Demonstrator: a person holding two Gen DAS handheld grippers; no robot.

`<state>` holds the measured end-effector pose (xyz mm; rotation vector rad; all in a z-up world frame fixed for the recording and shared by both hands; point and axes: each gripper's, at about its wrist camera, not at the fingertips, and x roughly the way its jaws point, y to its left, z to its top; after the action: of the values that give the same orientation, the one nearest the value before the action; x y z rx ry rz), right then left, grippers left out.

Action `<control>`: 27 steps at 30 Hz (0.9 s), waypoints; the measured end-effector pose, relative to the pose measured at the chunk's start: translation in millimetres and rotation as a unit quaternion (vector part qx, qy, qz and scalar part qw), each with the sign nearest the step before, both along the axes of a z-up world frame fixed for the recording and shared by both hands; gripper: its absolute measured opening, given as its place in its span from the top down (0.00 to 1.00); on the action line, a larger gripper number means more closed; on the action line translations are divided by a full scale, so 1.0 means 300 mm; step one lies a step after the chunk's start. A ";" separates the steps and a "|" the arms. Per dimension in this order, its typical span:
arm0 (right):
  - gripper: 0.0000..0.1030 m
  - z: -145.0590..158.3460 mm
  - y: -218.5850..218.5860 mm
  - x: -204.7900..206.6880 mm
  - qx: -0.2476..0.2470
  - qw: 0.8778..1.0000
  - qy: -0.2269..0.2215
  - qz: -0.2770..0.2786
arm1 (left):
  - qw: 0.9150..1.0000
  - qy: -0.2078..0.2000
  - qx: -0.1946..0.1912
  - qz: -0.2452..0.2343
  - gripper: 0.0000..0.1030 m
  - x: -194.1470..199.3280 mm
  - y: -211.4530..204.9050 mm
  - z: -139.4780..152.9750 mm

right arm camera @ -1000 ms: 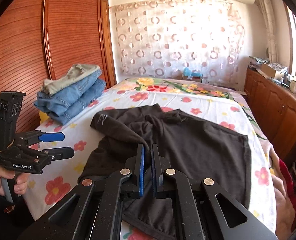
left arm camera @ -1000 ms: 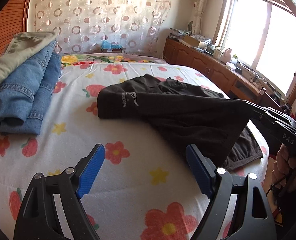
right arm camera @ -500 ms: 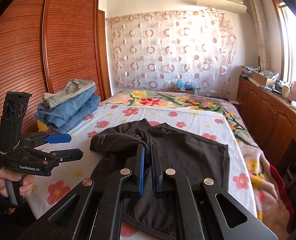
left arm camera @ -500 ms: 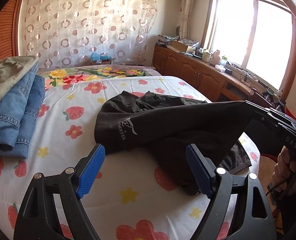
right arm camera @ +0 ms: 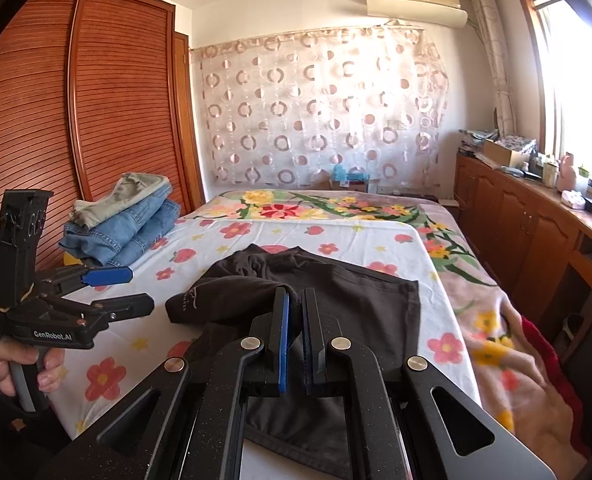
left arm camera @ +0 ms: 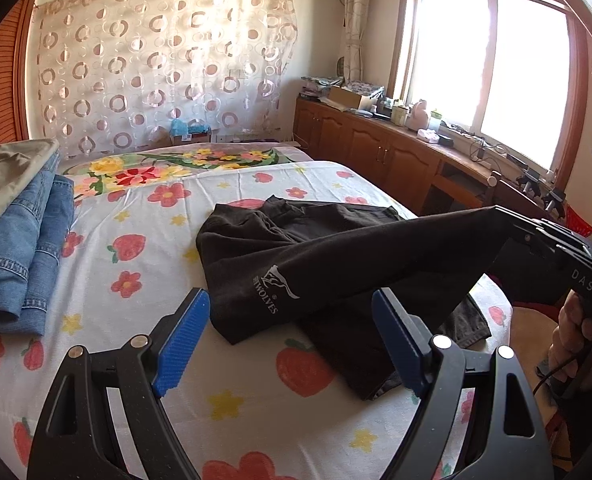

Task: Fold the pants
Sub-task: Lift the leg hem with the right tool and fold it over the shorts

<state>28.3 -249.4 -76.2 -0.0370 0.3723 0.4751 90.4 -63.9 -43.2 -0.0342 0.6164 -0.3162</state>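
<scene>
Dark brown pants [left arm camera: 296, 264] with a white logo lie crumpled on the flowered bed sheet [left arm camera: 136, 256]. My right gripper [right arm camera: 294, 300] is shut on one edge of the pants [right arm camera: 336, 296] and holds it lifted off the bed, stretched taut toward the right in the left wrist view. My left gripper [left arm camera: 292, 316] is open and empty, just in front of the pants' near edge. It also shows in the right wrist view [right arm camera: 132, 290], left of the pants.
A stack of folded jeans and a khaki garment [left arm camera: 20, 216] lies at the bed's left side. A wooden wardrobe [right arm camera: 76, 140] stands to the left. Wooden cabinets [left arm camera: 396, 152] with clutter run under the window on the right.
My right gripper has pulled the held edge of the pants back and up, dragging them toward the bed's near edge. The left gripper has stayed open and tilted upward.
</scene>
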 end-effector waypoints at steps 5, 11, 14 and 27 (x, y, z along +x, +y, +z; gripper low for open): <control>0.95 -0.001 -0.005 -0.014 0.005 1.000 0.001 -0.008 | 1.000 0.002 0.004 -0.009 0.18 -0.004 -0.033 -0.001; 0.95 -0.022 -0.017 -0.025 0.006 1.000 0.015 -0.021 | 1.000 0.011 0.014 -0.023 0.18 -0.001 -0.083 -0.023; 0.95 -0.029 -0.023 -0.024 0.007 0.999 0.025 -0.028 | 0.999 0.017 0.020 -0.031 0.18 0.002 -0.111 -0.035; 0.95 -0.079 -0.041 -0.026 0.003 0.996 0.082 -0.045 | 0.997 0.040 0.042 -0.047 0.18 0.011 -0.171 -0.089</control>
<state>20.3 -261.8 -99.8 0.0240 0.5310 0.3906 93.7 -115.2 -69.9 0.0637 0.7121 -0.3806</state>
